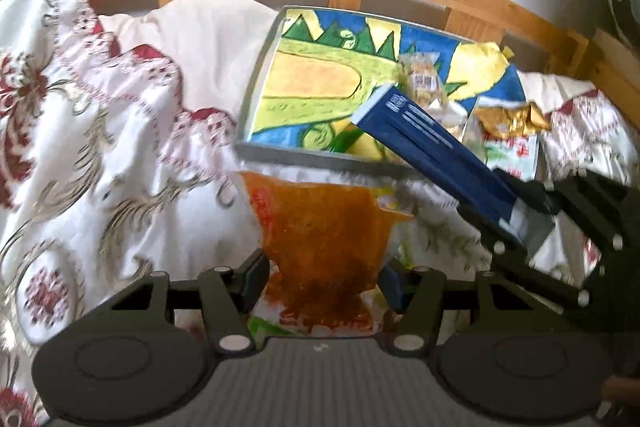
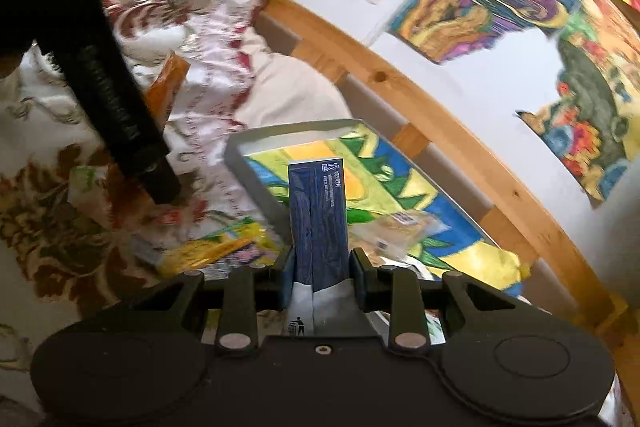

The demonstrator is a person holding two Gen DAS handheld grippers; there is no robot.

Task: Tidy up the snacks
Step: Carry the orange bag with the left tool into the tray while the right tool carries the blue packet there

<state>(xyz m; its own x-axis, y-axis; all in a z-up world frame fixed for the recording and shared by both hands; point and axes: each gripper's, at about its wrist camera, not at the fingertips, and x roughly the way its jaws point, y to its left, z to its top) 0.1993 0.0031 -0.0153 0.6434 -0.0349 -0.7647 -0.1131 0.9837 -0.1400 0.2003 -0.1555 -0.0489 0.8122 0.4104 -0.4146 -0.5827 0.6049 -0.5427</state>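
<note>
Right gripper [image 2: 320, 277] clamps the navy snack packet [image 2: 318, 219] over the tray [image 2: 240, 151], seemingly for deposit; left gripper [image 1: 322, 281] grips an orange packet [image 1: 320, 235].

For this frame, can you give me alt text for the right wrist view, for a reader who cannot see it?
The right gripper is shut on a dark blue snack packet, holding it upright over a grey tray lined with a colourful drawing. A clear-wrapped snack already lies in the tray, which sits on a floral bedspread. The left gripper's dark arm crosses the upper left.

floral bedspread [image 1: 100, 131] carries a grey tray [image 1: 256, 83]; orange packet [image 1: 320, 227] and yellow wrappers [image 2: 224, 247] alongside
</note>
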